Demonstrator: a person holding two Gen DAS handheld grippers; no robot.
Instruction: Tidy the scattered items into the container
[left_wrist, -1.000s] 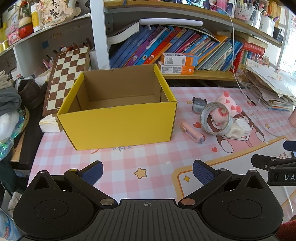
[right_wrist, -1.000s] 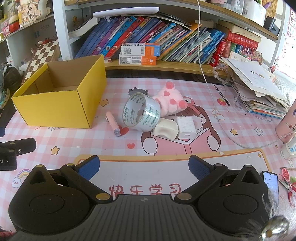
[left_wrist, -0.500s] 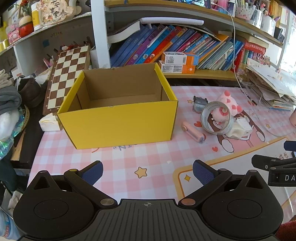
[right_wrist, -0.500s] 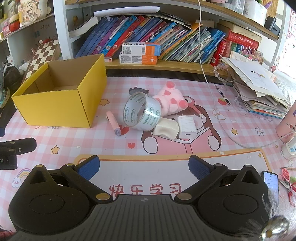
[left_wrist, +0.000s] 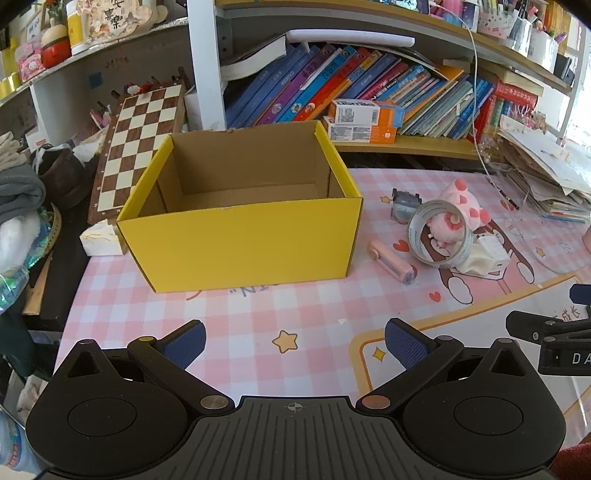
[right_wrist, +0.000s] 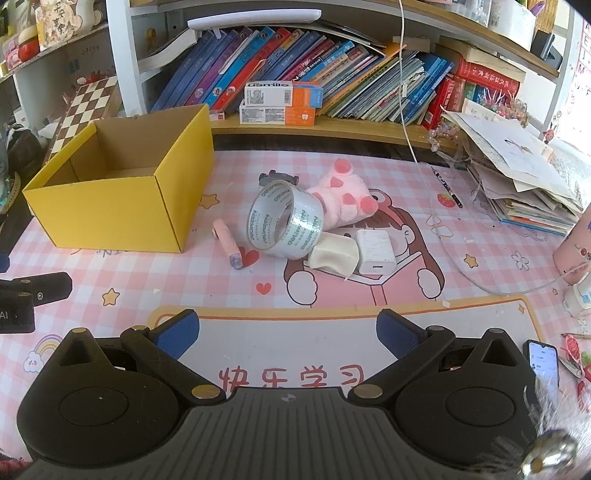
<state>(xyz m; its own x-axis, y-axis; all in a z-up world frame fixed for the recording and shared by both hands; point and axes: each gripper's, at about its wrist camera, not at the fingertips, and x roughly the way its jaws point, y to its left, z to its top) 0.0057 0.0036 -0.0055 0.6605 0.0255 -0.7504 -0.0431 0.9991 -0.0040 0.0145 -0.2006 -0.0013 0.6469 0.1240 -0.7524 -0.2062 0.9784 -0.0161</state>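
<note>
Little has moved: my left gripper and right gripper still hover wide open, empty. Beside the yellow box mid-desk, the tape roll looks light, rigid; I'd pinch its rim.

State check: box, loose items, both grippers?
yellow box: open, upright, nothing visible inside
tape roll: on edge, leaning on the plush
pink plush: lying on the mat
white charger: lying flat
pink stick: lying flat
left gripper: jaws open, holding nothing
right gripper: jaws open, holding nothing
</note>
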